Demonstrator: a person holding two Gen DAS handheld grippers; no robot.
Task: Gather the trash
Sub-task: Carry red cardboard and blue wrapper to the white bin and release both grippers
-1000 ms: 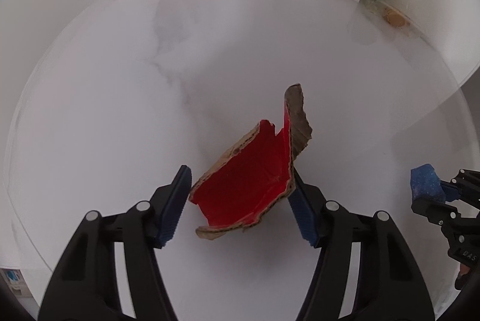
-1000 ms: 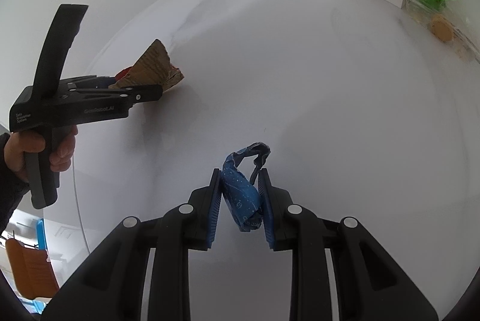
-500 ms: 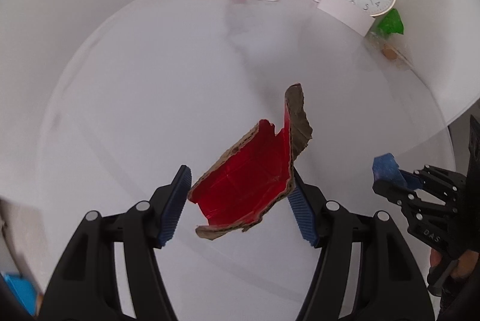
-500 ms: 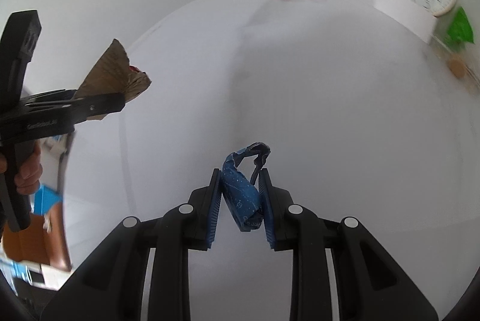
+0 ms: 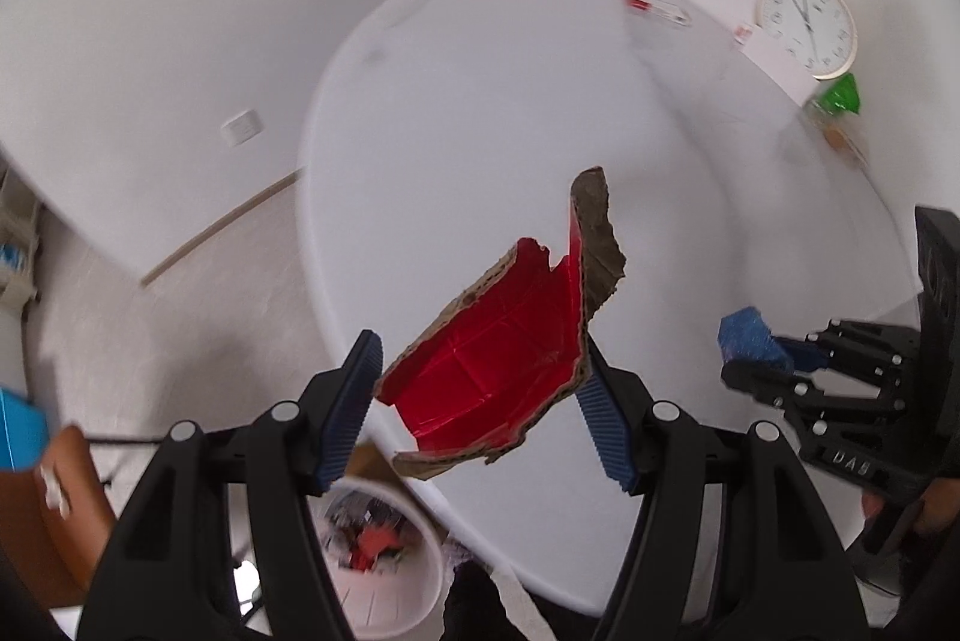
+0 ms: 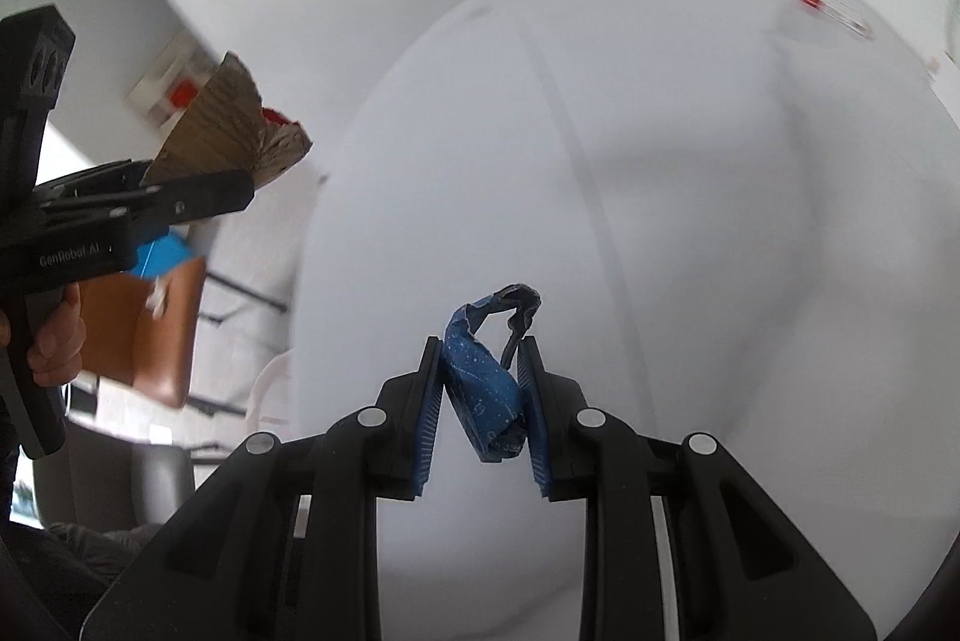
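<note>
My left gripper (image 5: 480, 404) is shut on a torn piece of red-lined cardboard (image 5: 504, 365) and holds it in the air over the table's left edge. The same cardboard (image 6: 234, 131) shows brown-side out in the right wrist view. My right gripper (image 6: 480, 419) is shut on a crumpled blue wrapper (image 6: 486, 389) above the white table; that wrapper (image 5: 747, 341) also shows in the left wrist view. A white trash bin (image 5: 390, 575) with scraps inside stands on the floor below the left gripper.
The round white table (image 5: 510, 131) carries a red-and-white box (image 5: 657, 5), a wall clock (image 5: 804, 23), a white card (image 5: 774, 62) and a green wrapper (image 5: 840, 95) at its far side. A brown chair (image 6: 144, 329) stands left of the table.
Both grippers have swung left and back from the table's middle, carrying the cardboard and the blue wrapper. The floor, the chair and the trash bin have come into view.
</note>
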